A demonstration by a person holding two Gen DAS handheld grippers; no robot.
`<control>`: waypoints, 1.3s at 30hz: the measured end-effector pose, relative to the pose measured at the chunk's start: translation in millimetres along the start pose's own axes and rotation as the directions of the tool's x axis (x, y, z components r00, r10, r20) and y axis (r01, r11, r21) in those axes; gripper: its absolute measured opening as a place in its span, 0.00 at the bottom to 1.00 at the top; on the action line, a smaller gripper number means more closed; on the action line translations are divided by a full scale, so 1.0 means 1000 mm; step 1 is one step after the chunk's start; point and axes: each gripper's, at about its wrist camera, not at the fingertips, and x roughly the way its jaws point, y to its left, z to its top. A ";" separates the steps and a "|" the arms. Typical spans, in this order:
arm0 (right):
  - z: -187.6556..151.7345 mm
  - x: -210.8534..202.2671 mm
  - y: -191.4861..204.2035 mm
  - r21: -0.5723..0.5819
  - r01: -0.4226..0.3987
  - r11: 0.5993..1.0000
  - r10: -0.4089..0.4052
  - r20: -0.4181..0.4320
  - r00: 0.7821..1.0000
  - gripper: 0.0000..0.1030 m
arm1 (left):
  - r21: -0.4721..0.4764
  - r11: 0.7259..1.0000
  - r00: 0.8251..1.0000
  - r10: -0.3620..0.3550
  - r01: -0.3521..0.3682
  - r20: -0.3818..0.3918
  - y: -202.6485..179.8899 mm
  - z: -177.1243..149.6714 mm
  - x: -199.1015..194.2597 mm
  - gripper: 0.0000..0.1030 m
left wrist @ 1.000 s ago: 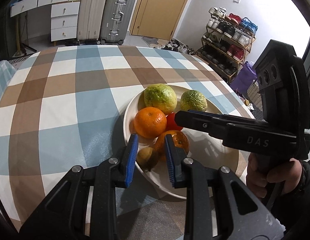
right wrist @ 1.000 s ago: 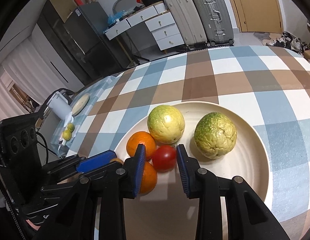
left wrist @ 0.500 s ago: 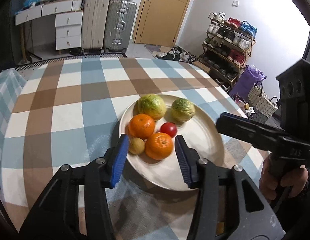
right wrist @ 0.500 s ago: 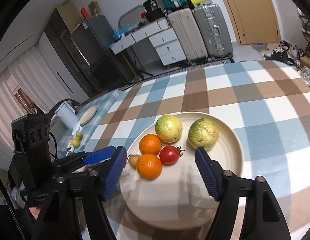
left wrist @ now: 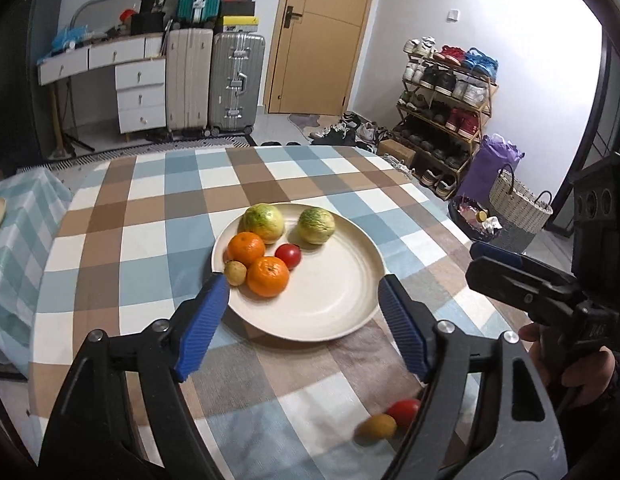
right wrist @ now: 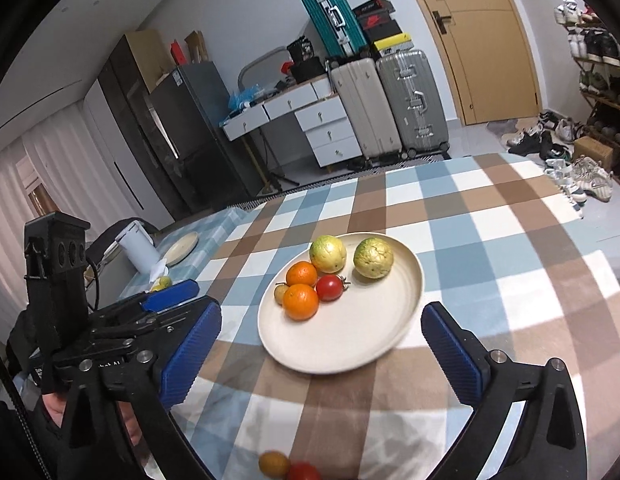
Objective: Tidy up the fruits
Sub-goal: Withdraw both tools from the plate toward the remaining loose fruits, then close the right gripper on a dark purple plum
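A cream plate (left wrist: pixel 334 312) (right wrist: pixel 358 344) sits on the checked tablecloth. It holds two oranges (left wrist: pixel 267 276) (right wrist: pixel 300 301), two yellow-green fruits (left wrist: pixel 264 221) (right wrist: pixel 373 257), a red tomato (left wrist: pixel 288 255) (right wrist: pixel 330 287) and a small brown fruit (left wrist: pixel 235 273) (right wrist: pixel 281 293). My left gripper (left wrist: pixel 301 320) is open and empty, above the plate's near edge. My right gripper (right wrist: pixel 320 348) is open and empty, also near the plate. A second tomato (left wrist: pixel 404 411) (right wrist: pixel 303 472) and a small yellow-brown fruit (left wrist: pixel 377 426) (right wrist: pixel 273 463) lie on the cloth near me.
The table edge drops off at the right toward a shoe rack (left wrist: pixel 446 104), a woven basket (left wrist: pixel 518 204) and a purple bag. A side table at the left holds a plate (right wrist: pixel 182 248), a white jug (right wrist: pixel 138 247) and small fruits. Suitcases (left wrist: pixel 213 80) stand by the far wall.
Both grippers have opened wide and pulled back from the plate. The fruits they were closed around now lie free on the plate. Two loose fruits near me have come into view.
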 end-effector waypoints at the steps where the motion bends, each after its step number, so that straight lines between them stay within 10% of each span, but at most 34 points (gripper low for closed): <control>1: -0.002 -0.005 0.000 -0.002 0.004 1.000 -0.004 0.003 1.000 1.00 | 0.003 1.000 1.000 0.008 -0.008 0.005 -0.005 -0.002 -0.005 0.78; 15: -0.049 -0.065 0.006 -0.041 0.006 0.999 -0.004 0.038 0.999 1.00 | -0.053 0.997 0.997 0.063 -0.061 0.038 -0.034 -0.042 -0.050 0.99; 39: -0.128 -0.035 0.008 0.016 -0.006 1.000 0.008 -0.158 0.987 0.98 | -0.109 0.990 0.995 0.077 -0.084 -0.068 -0.019 -0.099 -0.026 0.99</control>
